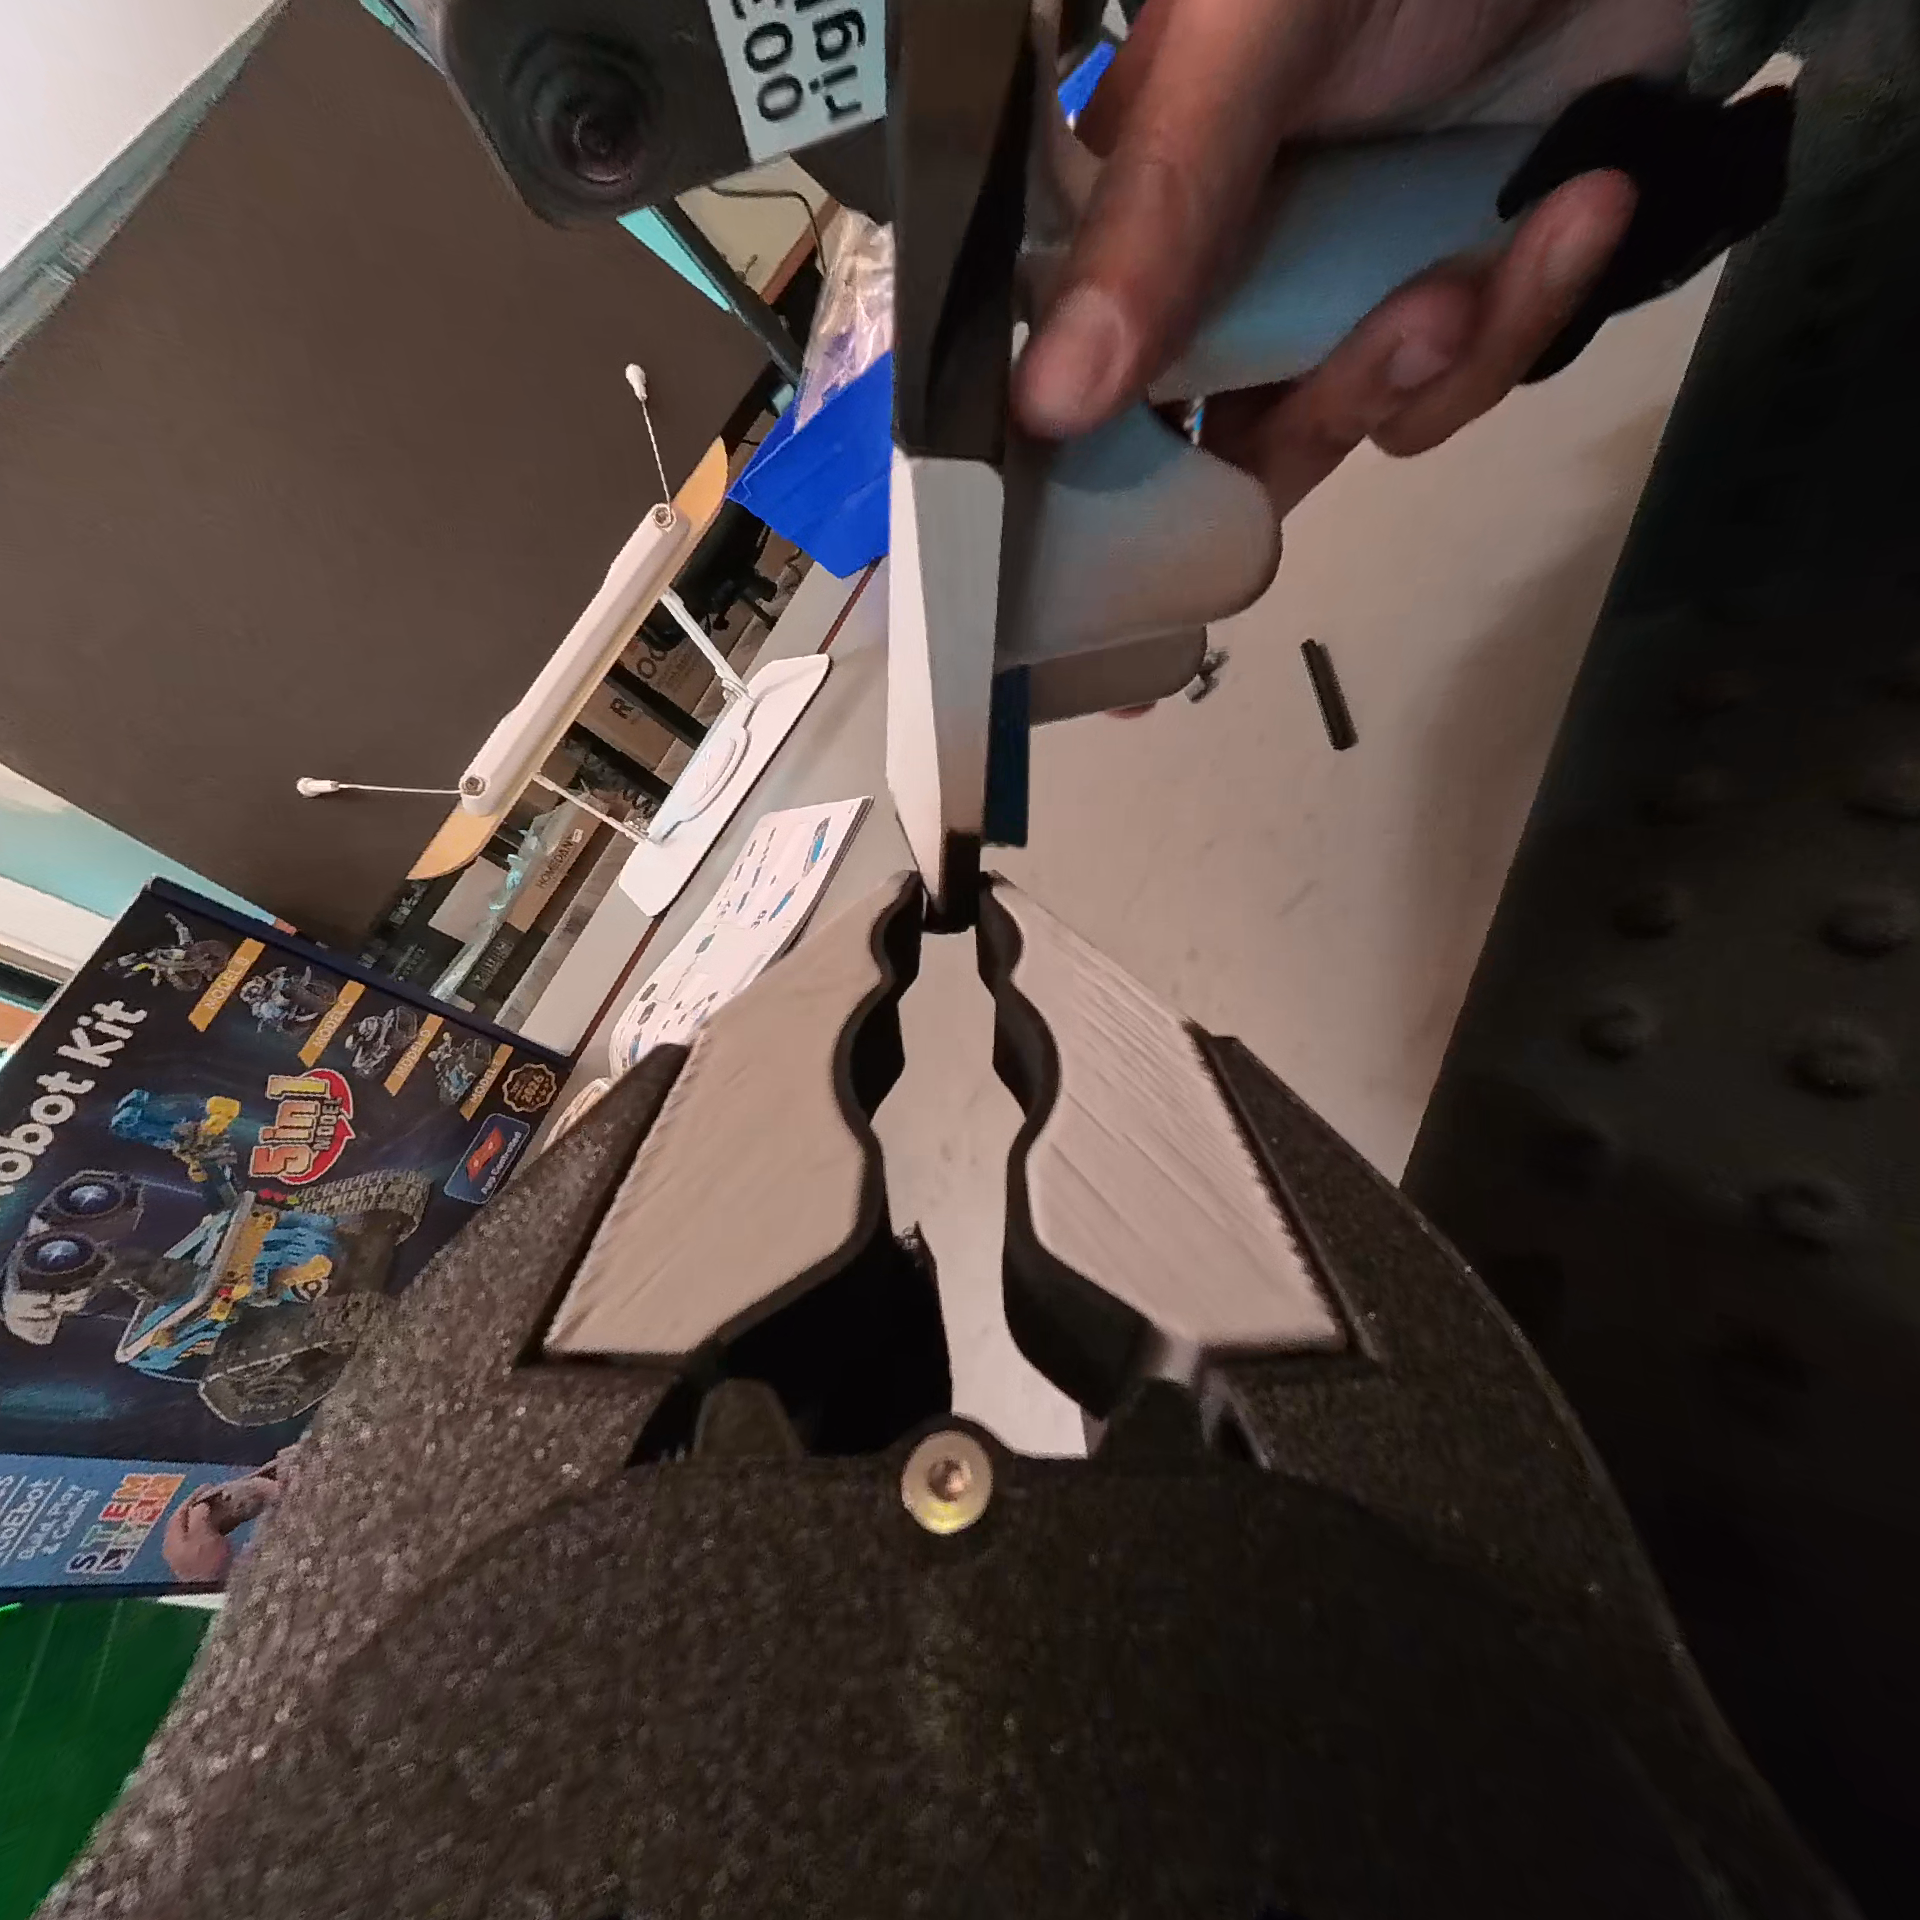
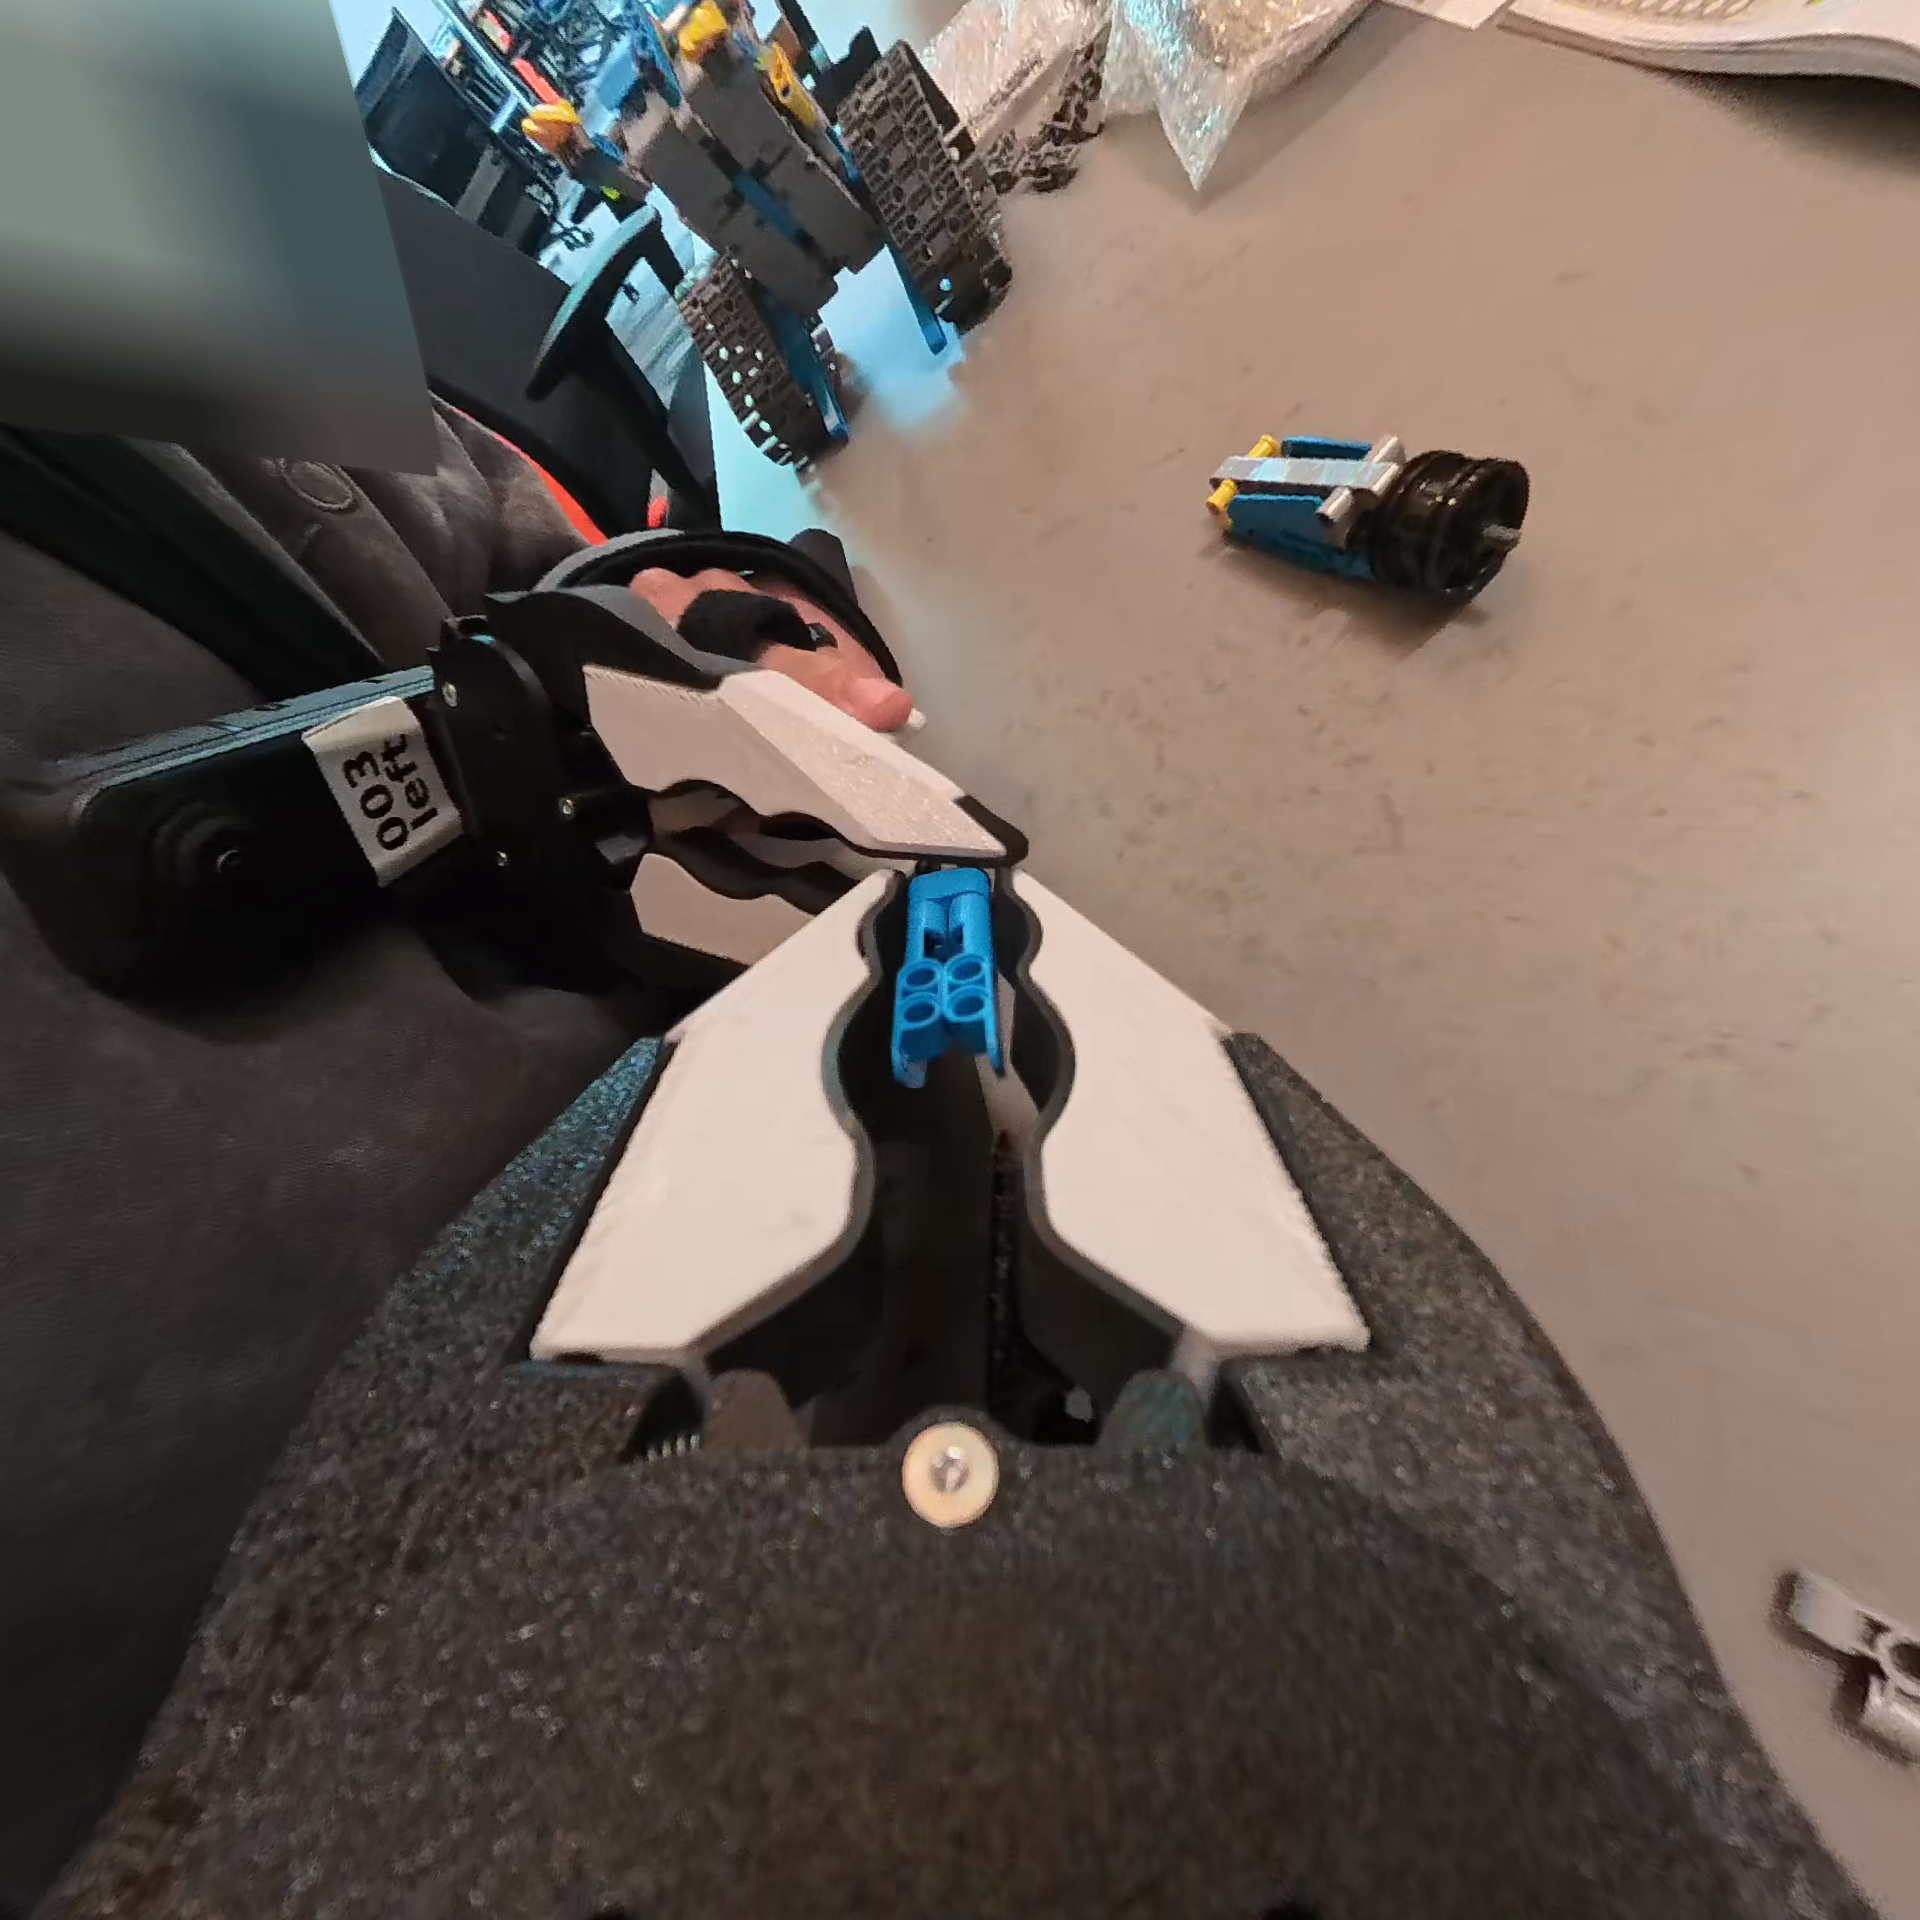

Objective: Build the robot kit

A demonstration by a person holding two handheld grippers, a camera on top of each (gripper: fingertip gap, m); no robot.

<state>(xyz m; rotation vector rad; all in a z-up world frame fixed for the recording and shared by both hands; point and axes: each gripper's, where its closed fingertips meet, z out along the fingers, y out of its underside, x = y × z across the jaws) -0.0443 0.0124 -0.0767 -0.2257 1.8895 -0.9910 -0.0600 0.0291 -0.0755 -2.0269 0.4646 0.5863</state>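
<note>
Grey table (image 2: 1455,935) fills most of both views, with toy parts lying about on it.

The right gripper (image 2: 951,883) is clamped on a blue piece (image 2: 940,987) with round holes in its end. The piece sits right between the two white fingers, near their tips, up off the table.

The left gripper (image 1: 951,904) comes in from the side and meets the right one tip to tip – its nose is right at the far end of the blue piece. Its two tips are almost together. Something small and dark sits between them, but it could be a little part or just the other claw's black tip; the pictures do not show which, so its hold cannot be told. A hand (image 2: 790,644) grips its handle.

Around them:
- A small blue and grey build with a black wheel (image 2: 1371,509) lies on its side, well apart from the grippers.
- A bigger robot model (image 2: 810,208) with black tracks stands at the far edge.
- Clear bags (image 2: 1195,73) of parts lie near it.
- A loose grey piece (image 2: 1860,1673) rests at the near right.
- A short black rod (image 1: 1328,694) lies alone on the table.
- A dark kit box (image 1: 208,1195) and a white lamp (image 1: 582,665) stand farther off – a picture sheet (image 1: 758,914) lies between them.
</note>
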